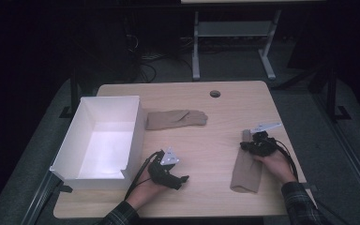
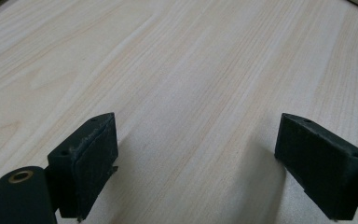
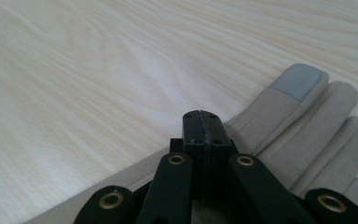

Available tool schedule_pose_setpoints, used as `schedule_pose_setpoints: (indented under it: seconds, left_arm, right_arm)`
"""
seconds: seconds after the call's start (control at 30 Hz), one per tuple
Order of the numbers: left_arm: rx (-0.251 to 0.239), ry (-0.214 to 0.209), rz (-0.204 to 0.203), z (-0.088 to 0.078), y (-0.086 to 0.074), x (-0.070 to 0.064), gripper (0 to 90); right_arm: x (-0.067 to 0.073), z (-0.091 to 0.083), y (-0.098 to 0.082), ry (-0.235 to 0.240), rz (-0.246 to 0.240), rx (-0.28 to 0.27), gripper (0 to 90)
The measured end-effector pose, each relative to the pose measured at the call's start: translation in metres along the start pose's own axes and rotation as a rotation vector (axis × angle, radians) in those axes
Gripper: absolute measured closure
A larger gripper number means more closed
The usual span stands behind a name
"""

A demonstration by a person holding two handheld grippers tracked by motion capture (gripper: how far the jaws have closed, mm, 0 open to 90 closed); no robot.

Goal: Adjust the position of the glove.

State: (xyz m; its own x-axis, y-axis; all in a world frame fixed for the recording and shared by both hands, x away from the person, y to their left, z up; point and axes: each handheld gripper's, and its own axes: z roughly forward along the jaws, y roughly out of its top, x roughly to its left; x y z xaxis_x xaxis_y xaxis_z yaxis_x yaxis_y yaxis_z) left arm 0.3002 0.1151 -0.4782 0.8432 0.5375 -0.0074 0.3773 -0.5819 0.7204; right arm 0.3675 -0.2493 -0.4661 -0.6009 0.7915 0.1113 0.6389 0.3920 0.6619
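Pale wood worktop (image 1: 215,140) carries all items. Left gripper (image 1: 168,171), jaws spread, rests on bare wood. Right gripper (image 3: 201,135), jaws pressed together, sits on the near tan glove (image 1: 247,166), long axis running away from the person. Farther off: second glove (image 1: 176,118), beside the white box (image 1: 103,140).

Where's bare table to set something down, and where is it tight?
Free: the middle, between the left gripper and the right-hand glove, and the far strip around the cable hole. Crowded: the left side, with the white box and the second glove beside it.
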Motion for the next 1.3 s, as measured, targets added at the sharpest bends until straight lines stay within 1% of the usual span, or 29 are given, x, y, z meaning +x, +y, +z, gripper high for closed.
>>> schedule_pose_setpoints:
  seconds: [0.07, 0.1, 0.17, 0.2, 0.23, 0.27, 0.3, 0.33, 0.4, 0.53, 0.6, 0.63, 0.7, 0.73, 0.8, 0.83, 0.87, 0.93, 0.97, 1.07, 1.1, 1.13, 1.2, 1.23, 1.3]
  left_arm:
    - [0.0, 0.0, 0.0, 0.0, 0.0, 0.0, 12.3]
    - [0.001, 0.0, 0.0, 0.0, 0.0, 0.0, 12.3]
    - [0.0, 0.0, 0.0, 0.0, 0.0, 0.0, 12.3]
    - [0.001, 0.001, 0.002, 0.0, 0.0, 0.0, 12.3]
    - [0.0, 0.001, 0.002, 0.0, 0.0, 0.0, 12.3]
    - [0.001, 0.001, 0.002, 0.0, 0.0, 0.0, 12.3]
    - [0.0, 0.001, 0.002, 0.0, 0.0, 0.0, 12.3]
    - [0.0, 0.001, 0.002, 0.0, 0.0, 0.0, 12.3]
    - [0.001, 0.001, 0.002, 0.0, 0.0, 0.0, 12.3]
    - [0.001, 0.001, 0.002, 0.0, 0.0, 0.0, 12.3]
    - [0.002, 0.001, 0.003, -0.001, 0.0, 0.0, 12.3]
    - [0.002, 0.001, 0.003, -0.001, 0.0, 0.0, 12.3]
    - [0.0, -0.001, 0.002, -0.001, -0.001, -0.001, 12.3]
    - [0.0, -0.002, 0.003, -0.001, -0.001, -0.001, 12.3]
    - [0.0, -0.004, 0.004, 0.0, 0.0, 0.0, 12.3]
    - [-0.001, -0.004, 0.004, 0.0, 0.0, 0.0, 12.3]
    - [-0.001, -0.004, 0.004, 0.0, 0.0, 0.0, 12.3]
    - [-0.001, -0.004, 0.004, 0.0, 0.0, 0.0, 12.3]
    - [0.0, -0.004, 0.005, 0.0, 0.0, 0.0, 12.3]
    - [-0.001, -0.003, 0.002, -0.001, -0.001, -0.001, 12.3]
    - [-0.001, -0.002, 0.002, -0.001, -0.001, -0.001, 12.3]
    - [0.0, -0.003, 0.003, -0.001, -0.001, -0.001, 12.3]
    - [0.001, -0.005, 0.006, -0.001, 0.0, 0.0, 12.1]
    - [0.001, -0.004, 0.009, 0.0, 0.0, 0.0, 12.1]
    - [0.001, -0.004, 0.013, 0.0, 0.0, 0.0, 12.1]
  right_arm:
    - [0.004, 0.002, 0.001, 0.013, -0.006, 0.002, 90.0]
    - [0.007, 0.002, 0.002, 0.019, -0.018, 0.002, 90.0]
    - [0.012, 0.004, 0.003, 0.038, -0.026, 0.008, 90.0]
    - [0.014, 0.005, 0.004, 0.043, -0.042, 0.003, 90.0]
    - [0.016, 0.006, 0.004, 0.048, -0.044, 0.006, 90.0]
    - [0.019, 0.007, 0.005, 0.053, -0.058, 0.004, 90.0]
    - [0.022, 0.007, 0.005, 0.059, -0.053, 0.012, 90.0]
    - [0.023, 0.007, 0.005, 0.06, -0.066, 0.012, 90.0]
    - [0.027, 0.008, 0.005, 0.068, -0.075, 0.01, 90.0]
    - [0.029, 0.008, 0.005, 0.07, -0.079, 0.01, 90.0]
    - [0.028, 0.004, 0.005, 0.077, -0.07, -0.008, 85.5]
    - [0.028, 0.004, 0.005, 0.077, -0.07, -0.008, 85.5]
    - [0.023, -0.004, 0.006, 0.064, -0.077, -0.039, 82.4]
    - [0.02, -0.009, 0.005, 0.054, -0.07, -0.063, 80.7]
    - [0.015, -0.017, 0.003, 0.036, -0.043, -0.089, 76.3]
    - [0.011, -0.02, 0.002, 0.025, -0.045, -0.099, 73.5]
    - [0.007, -0.023, -0.001, 0.011, -0.024, -0.108, 72.0]
    - [-0.004, -0.03, -0.006, -0.025, -0.005, -0.118, 65.9]
    - [-0.014, -0.034, -0.011, -0.06, 0.021, -0.126, 60.4]
    - [-0.03, -0.04, -0.021, -0.108, 0.071, -0.135, 52.1]
    - [-0.03, -0.04, -0.021, -0.108, 0.071, -0.135, 52.1]
    - [-0.034, -0.04, -0.023, -0.121, 0.077, -0.132, 49.5]
    - [-0.043, -0.039, -0.029, -0.152, 0.109, -0.126, 42.8]
    - [-0.047, -0.036, -0.033, -0.17, 0.117, -0.118, 38.5]
    - [-0.05, -0.033, -0.036, -0.18, 0.124, -0.114, 35.0]
